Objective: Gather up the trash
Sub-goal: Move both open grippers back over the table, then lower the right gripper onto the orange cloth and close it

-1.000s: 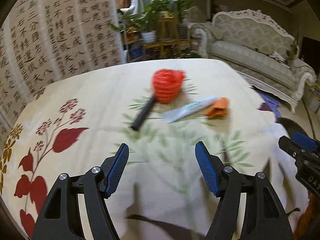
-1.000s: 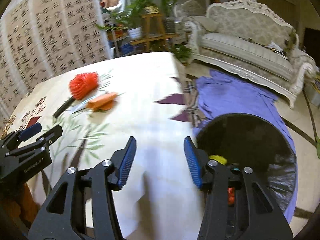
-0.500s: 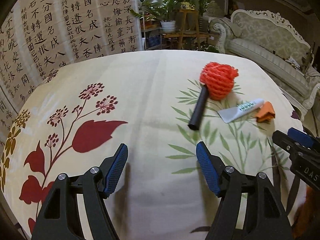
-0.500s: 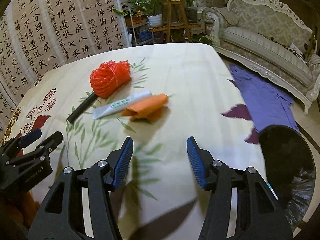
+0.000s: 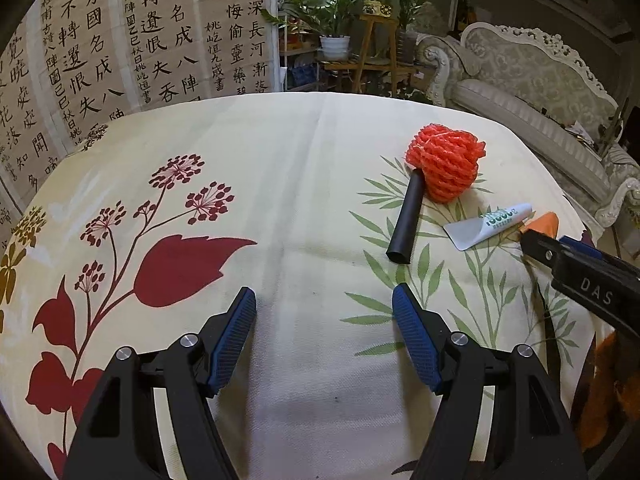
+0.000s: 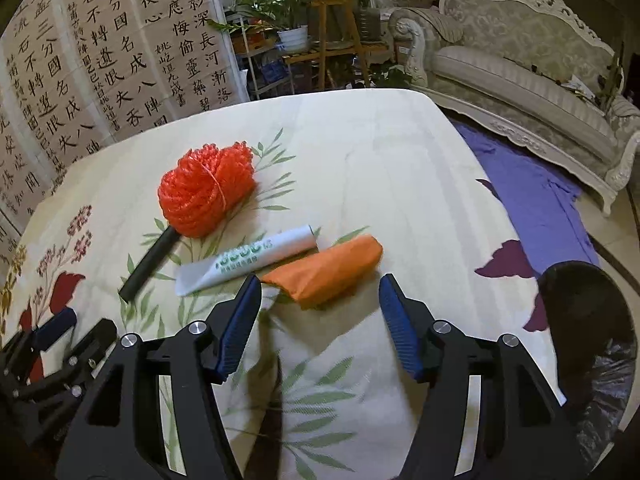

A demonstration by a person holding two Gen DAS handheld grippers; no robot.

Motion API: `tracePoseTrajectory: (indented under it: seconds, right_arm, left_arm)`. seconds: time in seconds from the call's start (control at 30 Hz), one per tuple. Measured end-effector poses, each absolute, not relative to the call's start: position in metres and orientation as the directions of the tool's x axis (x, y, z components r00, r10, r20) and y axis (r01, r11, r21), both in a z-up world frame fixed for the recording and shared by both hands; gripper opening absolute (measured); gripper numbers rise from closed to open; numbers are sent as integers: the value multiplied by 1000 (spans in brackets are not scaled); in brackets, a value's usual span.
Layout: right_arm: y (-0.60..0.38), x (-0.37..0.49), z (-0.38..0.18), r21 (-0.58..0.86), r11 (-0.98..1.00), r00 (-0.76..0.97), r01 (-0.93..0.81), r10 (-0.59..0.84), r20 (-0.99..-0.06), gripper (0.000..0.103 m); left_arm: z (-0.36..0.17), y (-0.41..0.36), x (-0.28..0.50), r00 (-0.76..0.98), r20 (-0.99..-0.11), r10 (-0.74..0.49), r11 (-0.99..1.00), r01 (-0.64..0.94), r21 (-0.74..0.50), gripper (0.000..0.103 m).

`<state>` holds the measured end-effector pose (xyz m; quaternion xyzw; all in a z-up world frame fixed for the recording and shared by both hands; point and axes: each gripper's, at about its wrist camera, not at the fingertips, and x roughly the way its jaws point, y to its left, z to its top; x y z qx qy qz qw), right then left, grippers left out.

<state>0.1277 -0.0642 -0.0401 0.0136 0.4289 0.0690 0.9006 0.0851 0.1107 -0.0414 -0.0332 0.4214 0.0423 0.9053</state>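
Trash lies on a floral tablecloth [image 6: 380, 168]: a red-orange ball of netting [image 6: 206, 188], a black tube [image 6: 148, 266], a white toothpaste tube [image 6: 248, 264] and a crumpled orange wrapper [image 6: 328, 272]. My right gripper [image 6: 320, 304] hovers just short of the orange wrapper, its jaws opening, nothing between the pads. My left gripper [image 5: 324, 320] stands open over bare cloth, left of the black tube [image 5: 406, 220]. From the left wrist the netting ball [image 5: 446, 166], the toothpaste tube [image 5: 492, 224] and a bit of the wrapper [image 5: 544, 222] show, with the right gripper [image 5: 560, 252] at the right edge.
A black-lined trash bin [image 6: 588, 332] stands off the table's right side, over a purple cloth [image 6: 536, 204] on the floor. A calligraphy screen [image 5: 120, 40], potted plants [image 5: 336, 28] and an ornate sofa [image 6: 520, 48] lie beyond the table's far edge.
The right gripper swung left from over the bin to the trash and its jaws widened. The left gripper shifted left across the cloth, so the trash now sits to its right.
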Motion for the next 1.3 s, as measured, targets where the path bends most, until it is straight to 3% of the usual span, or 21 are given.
tracePoseTrajectory:
  seconds: [0.7, 0.93, 1.1, 1.2, 1.3]
  right_arm:
    - [-71, 144, -36, 76, 995, 642, -60, 97, -760, 60]
    - [-79, 136, -42, 25, 998, 627, -61, 58, -777, 42]
    - [-88, 131, -41, 23, 997, 619, -68, 60, -783, 43]
    - [-92, 132, -39, 52, 997, 622, -60, 78, -779, 51]
    - [-96, 136, -39, 89, 995, 625, -43, 96, -774, 52]
  left_arm:
    - [-42, 114, 87, 643, -765, 39, 993, -111, -42, 70]
    - [-42, 114, 88, 642, -766, 36, 993, -109, -45, 70]
    - [-42, 114, 90, 641, -767, 33, 994, -104, -45, 70]
    - [-42, 113, 92, 640, -768, 32, 995, -97, -39, 70]
    - [-43, 112, 92, 639, -768, 34, 995, -93, -33, 70]
